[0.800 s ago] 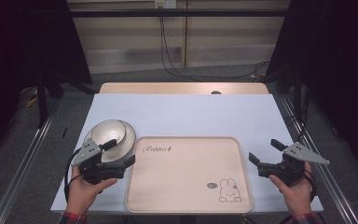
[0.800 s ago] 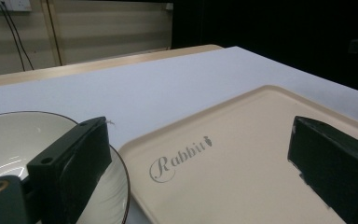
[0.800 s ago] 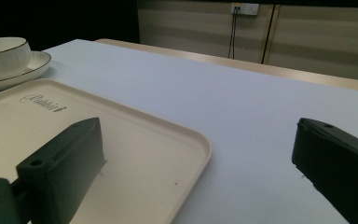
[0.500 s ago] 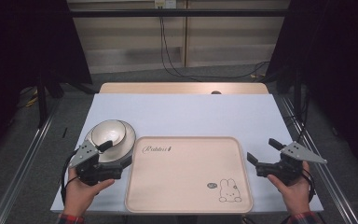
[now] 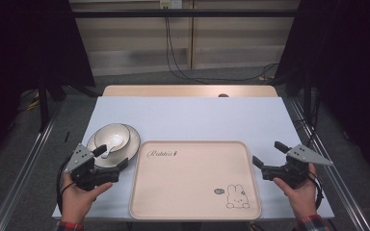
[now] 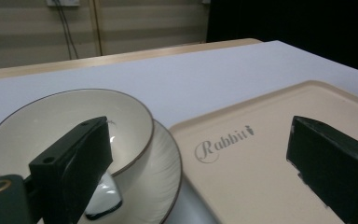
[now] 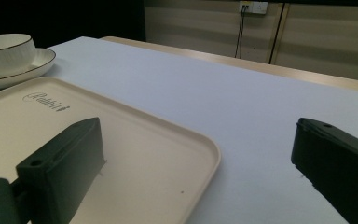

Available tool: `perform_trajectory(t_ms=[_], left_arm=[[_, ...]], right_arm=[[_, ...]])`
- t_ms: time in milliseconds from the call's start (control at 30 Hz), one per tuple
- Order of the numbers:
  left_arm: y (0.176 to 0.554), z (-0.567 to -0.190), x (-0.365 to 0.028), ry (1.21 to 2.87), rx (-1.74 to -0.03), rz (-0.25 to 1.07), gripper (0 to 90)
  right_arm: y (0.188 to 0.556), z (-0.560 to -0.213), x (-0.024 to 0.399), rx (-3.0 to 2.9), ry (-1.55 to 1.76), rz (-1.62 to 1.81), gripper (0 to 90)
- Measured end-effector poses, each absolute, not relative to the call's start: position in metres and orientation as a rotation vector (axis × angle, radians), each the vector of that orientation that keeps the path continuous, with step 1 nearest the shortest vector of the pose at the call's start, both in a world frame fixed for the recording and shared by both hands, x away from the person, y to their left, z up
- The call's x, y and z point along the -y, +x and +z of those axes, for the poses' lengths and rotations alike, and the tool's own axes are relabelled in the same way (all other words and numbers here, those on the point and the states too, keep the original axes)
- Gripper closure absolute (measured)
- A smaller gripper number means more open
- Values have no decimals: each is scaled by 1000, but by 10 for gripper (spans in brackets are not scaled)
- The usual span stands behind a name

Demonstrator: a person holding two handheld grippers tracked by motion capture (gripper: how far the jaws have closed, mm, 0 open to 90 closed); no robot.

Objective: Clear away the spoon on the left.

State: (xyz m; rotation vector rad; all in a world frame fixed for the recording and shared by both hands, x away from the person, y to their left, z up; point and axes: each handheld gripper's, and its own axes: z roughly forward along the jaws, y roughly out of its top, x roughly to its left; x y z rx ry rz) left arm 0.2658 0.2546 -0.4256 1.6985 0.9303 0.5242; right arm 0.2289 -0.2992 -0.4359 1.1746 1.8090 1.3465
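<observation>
A: Since the bowl [image 5: 112,136] sits on its plate [image 5: 131,147] at the tabletop's [image 5: 192,115] left, just beside the tray [image 5: 192,180], how should I take it?

B: Your left tongs [image 5: 112,159] gape wide, holding nothing. Straddle the near rim, clear of the spoon [image 6: 103,201], and close gently.

A: And the right tongs [image 5: 266,157]?

B: Also wide open and empty, beside the tray's right edge; I'd leave them there.

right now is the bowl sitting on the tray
No, the bowl sits on a plate on the white table, just left of the tray.
</observation>
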Motion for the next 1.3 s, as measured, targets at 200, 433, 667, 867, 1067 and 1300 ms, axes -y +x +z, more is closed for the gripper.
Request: perform_trajectory(t_ms=[200,433,667,867,1067,1300], left_arm=[[267,-430,-262,1690,-977,583,85],[269,-433,-265,1702,-1021,662,125],[271,-436,-277,1657,-1074,648,225],[271,-442,-279,1687,-1084,653,371],[271,-446,-280,1704,-1094,655,456],[270,-449,-283,1720,-1115,645,546]], right_arm=[[228,-435,301,-1794,1178,1352,21],[228,-435,302,-1795,1181,1353,21],[229,-437,300,-1804,1176,1328,21],[228,-437,300,-1816,1161,1323,22],[228,-437,299,-1818,1169,1319,24],[228,-437,298,-1813,1155,1321,25]])
